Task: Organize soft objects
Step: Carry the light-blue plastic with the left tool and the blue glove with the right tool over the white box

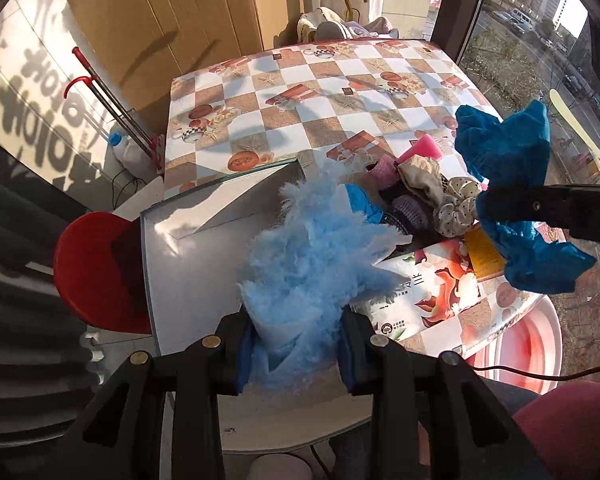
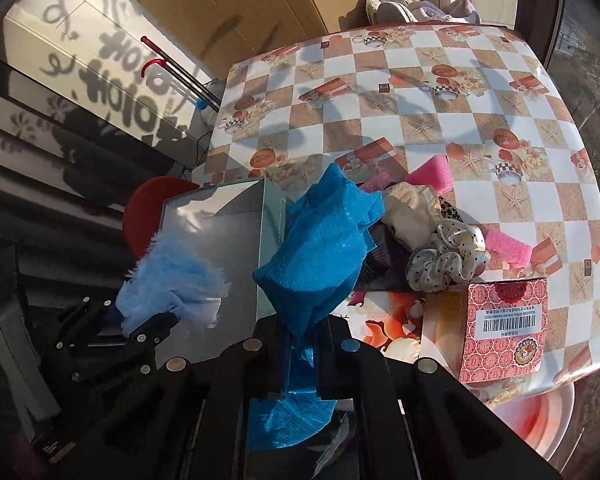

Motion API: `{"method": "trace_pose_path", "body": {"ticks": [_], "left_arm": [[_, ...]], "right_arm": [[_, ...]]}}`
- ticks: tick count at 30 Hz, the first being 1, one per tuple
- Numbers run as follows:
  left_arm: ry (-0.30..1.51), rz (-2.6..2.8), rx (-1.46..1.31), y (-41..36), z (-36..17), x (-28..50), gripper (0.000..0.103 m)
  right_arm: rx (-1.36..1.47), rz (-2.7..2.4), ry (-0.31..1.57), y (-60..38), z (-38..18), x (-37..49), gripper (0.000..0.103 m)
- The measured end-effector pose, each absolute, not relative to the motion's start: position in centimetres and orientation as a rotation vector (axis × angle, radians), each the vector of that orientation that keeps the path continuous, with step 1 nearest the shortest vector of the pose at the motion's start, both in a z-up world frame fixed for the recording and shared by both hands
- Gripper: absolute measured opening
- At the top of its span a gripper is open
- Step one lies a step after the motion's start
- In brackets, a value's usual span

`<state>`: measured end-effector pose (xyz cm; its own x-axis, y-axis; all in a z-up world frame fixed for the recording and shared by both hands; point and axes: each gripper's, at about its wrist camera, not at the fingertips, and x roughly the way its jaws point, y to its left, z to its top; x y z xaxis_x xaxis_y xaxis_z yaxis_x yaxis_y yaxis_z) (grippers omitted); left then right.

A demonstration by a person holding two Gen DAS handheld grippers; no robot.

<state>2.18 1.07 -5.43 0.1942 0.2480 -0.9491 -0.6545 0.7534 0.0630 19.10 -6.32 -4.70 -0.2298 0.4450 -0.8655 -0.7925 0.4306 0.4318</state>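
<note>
The left tongs point(image 1: 296, 344) pinch a fluffy light-blue feathery piece point(image 1: 312, 248), which hangs above the open grey box point(image 1: 188, 264) at the near left edge of the worktop point(image 1: 340, 92). The right tongs point(image 2: 304, 344) are pressed together on a bright blue mesh cloth point(image 2: 320, 248), lifted clear of the worktop, just right of the box. Beside the box lies a pile of soft things: a cream polka-dot scrunchie point(image 2: 448, 260), a beige fabric piece point(image 2: 412, 208), dark knitted items point(image 1: 408, 208) and pink sponges point(image 2: 428, 172). A red patterned carton point(image 2: 504, 328) stands near the pile, touching a flowered packet point(image 1: 432, 292) that lies flat. A red stool point(image 1: 96, 272) sits left of the box.
</note>
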Motion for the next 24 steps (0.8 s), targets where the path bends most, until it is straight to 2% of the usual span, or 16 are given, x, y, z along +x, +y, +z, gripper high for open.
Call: {"method": "trace_pose_path", "body": {"ticks": [14, 24], "left_arm": [[1.173, 0.806, -0.568, 2.4, -5.9, -5.3, 0.037], [1.209, 0.825, -0.633, 2.7, -7.3, -6.2, 0.037]], "right_arm": [[-0.568, 1.38, 1.306, -1.0, -3.7, 11.5, 0.009], [-0.648, 1.424, 1.32, 0.3, -4.4, 10.1, 0.009]]}}
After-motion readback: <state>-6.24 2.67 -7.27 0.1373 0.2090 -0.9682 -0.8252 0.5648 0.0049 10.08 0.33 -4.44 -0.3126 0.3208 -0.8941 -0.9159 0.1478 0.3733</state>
